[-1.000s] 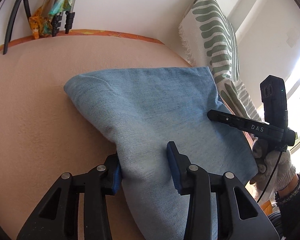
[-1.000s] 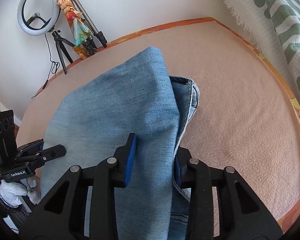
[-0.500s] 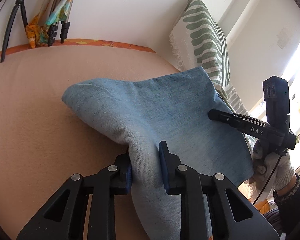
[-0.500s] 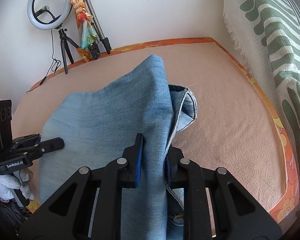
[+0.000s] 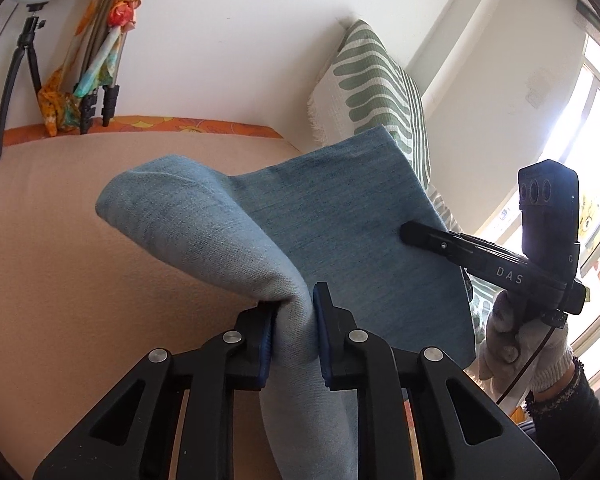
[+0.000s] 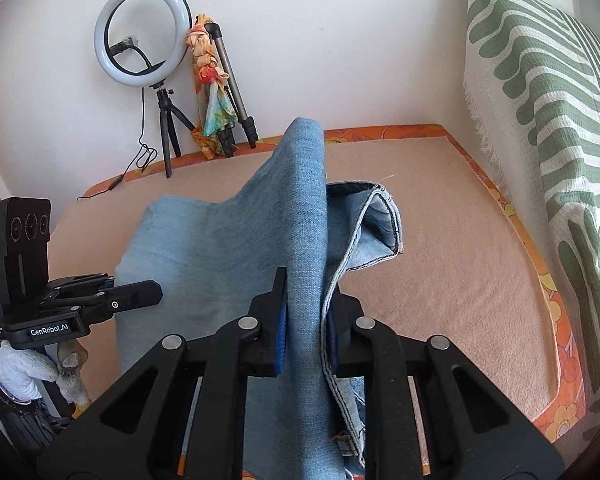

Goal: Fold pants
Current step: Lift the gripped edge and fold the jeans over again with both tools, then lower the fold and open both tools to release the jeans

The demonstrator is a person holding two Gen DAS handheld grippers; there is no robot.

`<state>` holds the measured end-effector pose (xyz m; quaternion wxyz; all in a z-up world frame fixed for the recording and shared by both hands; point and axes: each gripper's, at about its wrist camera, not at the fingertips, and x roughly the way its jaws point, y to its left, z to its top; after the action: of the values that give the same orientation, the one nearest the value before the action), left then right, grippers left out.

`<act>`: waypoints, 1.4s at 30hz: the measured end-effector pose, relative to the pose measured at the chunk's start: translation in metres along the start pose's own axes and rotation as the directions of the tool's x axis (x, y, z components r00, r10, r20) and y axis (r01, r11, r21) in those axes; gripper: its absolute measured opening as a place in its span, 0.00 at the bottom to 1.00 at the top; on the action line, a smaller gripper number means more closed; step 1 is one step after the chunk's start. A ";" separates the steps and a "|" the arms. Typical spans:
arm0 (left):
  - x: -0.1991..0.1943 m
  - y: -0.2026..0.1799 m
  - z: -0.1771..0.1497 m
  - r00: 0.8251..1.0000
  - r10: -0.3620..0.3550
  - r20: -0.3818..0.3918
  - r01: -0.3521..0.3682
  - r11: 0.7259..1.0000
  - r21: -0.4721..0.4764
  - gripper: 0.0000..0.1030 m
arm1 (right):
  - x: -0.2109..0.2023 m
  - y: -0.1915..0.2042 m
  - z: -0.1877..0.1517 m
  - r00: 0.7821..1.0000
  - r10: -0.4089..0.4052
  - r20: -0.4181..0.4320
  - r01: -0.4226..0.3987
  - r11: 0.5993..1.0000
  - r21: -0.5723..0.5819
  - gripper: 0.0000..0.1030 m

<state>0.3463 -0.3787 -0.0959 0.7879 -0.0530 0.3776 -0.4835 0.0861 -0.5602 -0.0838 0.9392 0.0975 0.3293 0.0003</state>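
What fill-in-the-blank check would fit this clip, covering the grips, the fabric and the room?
1. Each hand-held gripper, left and right, is shut on the ____ pants.
2. The pants hang above a ____-coloured mattress.
3. By the wall stands a ring ____ on a tripod.
4. The cushion has ____ stripes on white.

Missing words: denim; peach; light; green

A bed (image 6: 452,264) with a peach-coloured blanket and an orange floral edge carries the light-blue denim pants (image 6: 204,248), part of which is raised off it. At its far edge by the wall stand a ring-light tripod (image 6: 168,120) and a folded tripod (image 6: 232,92).
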 end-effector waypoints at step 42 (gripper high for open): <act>0.150 0.084 0.197 0.996 0.084 0.019 -0.085 0.994 0.067 0.15 | 0.198 -0.089 0.189 0.999 -0.039 0.036 0.038 0.998 0.042 0.16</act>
<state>0.5715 -0.5099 -0.0759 0.8121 -0.0140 0.3564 -0.4619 0.3527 -0.6694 -0.0784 0.9427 0.1103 0.3138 -0.0263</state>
